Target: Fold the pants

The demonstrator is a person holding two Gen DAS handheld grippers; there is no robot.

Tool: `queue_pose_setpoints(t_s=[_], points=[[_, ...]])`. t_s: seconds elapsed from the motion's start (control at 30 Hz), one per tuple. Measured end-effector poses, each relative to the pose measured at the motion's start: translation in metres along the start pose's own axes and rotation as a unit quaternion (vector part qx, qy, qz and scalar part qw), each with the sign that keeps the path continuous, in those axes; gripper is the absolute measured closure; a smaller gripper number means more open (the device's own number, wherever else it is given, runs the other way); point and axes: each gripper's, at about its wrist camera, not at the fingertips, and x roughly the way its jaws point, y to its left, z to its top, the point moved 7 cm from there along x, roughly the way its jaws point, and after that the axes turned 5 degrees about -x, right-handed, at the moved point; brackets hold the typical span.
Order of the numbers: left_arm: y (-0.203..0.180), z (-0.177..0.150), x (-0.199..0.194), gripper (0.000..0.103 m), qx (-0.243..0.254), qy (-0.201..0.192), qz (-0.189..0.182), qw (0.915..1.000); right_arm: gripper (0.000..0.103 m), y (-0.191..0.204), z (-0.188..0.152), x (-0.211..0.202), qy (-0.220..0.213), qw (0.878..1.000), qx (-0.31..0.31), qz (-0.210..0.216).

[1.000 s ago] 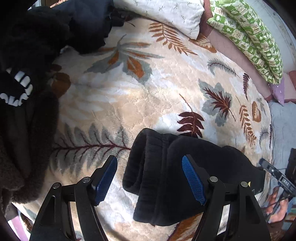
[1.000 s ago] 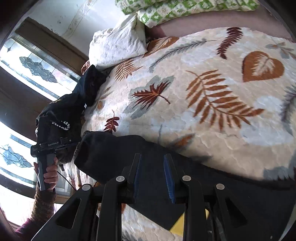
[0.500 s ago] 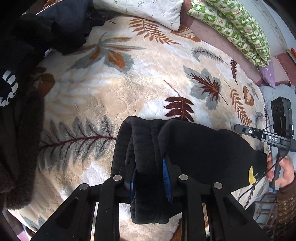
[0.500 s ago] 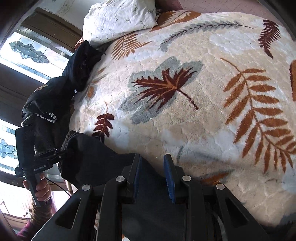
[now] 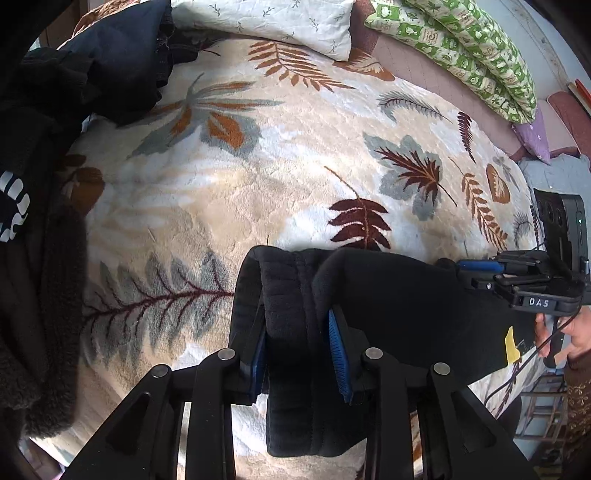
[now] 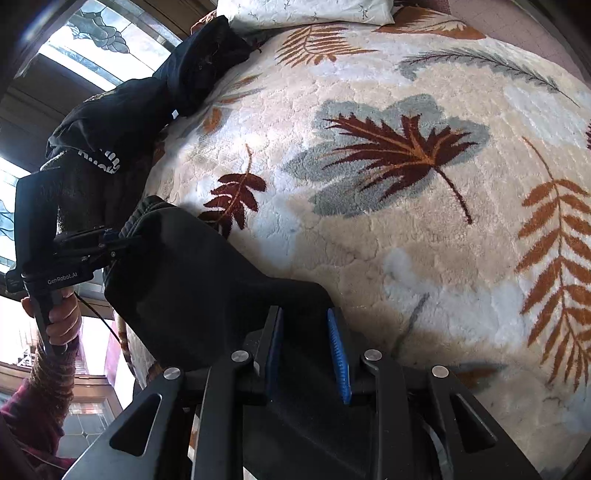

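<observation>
Left wrist view: the left gripper (image 5: 299, 347) has its blue pads clamped on the ribbed waistband of black pants (image 5: 399, 299); its jaws have just eased slightly wider, the cloth between them. The pants hang folded over a leaf-patterned blanket (image 5: 258, 177) spread on a bed. Their lower end drops behind the gripper's black frame and out of sight. At the right edge the right gripper (image 5: 476, 266) meets the far end of the pants, its handle held in a hand (image 5: 574, 332) that the picture edge cuts off. A heap of dark clothes (image 5: 92, 70) fills the upper left, its extent lost in shadow. A white pillow (image 5: 266, 18) and a green patterned pillow (image 5: 465, 44) line the far edge.

Right wrist view: the right gripper (image 6: 306, 347) is pinched narrowly on black cloth of the pants (image 6: 192, 280). Broad bare blanket (image 6: 424, 240) lies ahead and to the right. Stained-glass windows (image 6: 92, 40) glare at left, washing out detail there.
</observation>
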Motion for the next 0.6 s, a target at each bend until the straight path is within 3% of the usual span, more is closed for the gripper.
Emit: queue_pose_setpoints(t_s=[0.13, 0.2, 0.23, 0.27, 0.37, 0.43, 0.5, 0.6], points=[[0.000, 0.015, 0.010, 0.066, -0.013, 0.003, -0.007, 0.9999, 0.073, 0.004, -0.001, 0.004, 0.012, 1.000, -0.016, -0.006], [-0.002, 0.016, 0.015, 0.071, -0.016, 0.002, -0.005, 0.9999, 0.077, 0.007, 0.000, 0.003, 0.009, 0.999, -0.032, -0.027], [-0.003, 0.015, 0.015, 0.073, -0.012, -0.004, 0.002, 0.9999, 0.086, 0.010, -0.001, 0.002, 0.005, 0.998, -0.043, -0.039], [-0.004, 0.013, 0.013, 0.076, -0.010, -0.012, 0.009, 0.9998, 0.097, 0.014, -0.002, 0.001, 0.001, 0.997, -0.055, -0.055], [-0.007, 0.011, -0.007, 0.078, -0.010, -0.048, 0.006, 0.9988, 0.100, 0.028, -0.005, -0.010, -0.017, 0.990, -0.091, -0.103], [-0.010, 0.012, -0.020, 0.077, 0.004, -0.085, 0.011, 0.9963, 0.100, 0.033, 0.001, -0.026, -0.054, 0.986, -0.102, -0.124], [-0.008, 0.010, -0.011, 0.077, 0.006, -0.075, 0.024, 0.9969, 0.100, 0.024, 0.007, -0.033, -0.074, 0.986, -0.080, -0.128], [-0.004, 0.005, 0.010, 0.076, 0.007, -0.054, 0.052, 0.9972, 0.100, 0.011, 0.008, -0.018, -0.071, 0.988, -0.055, -0.125]])
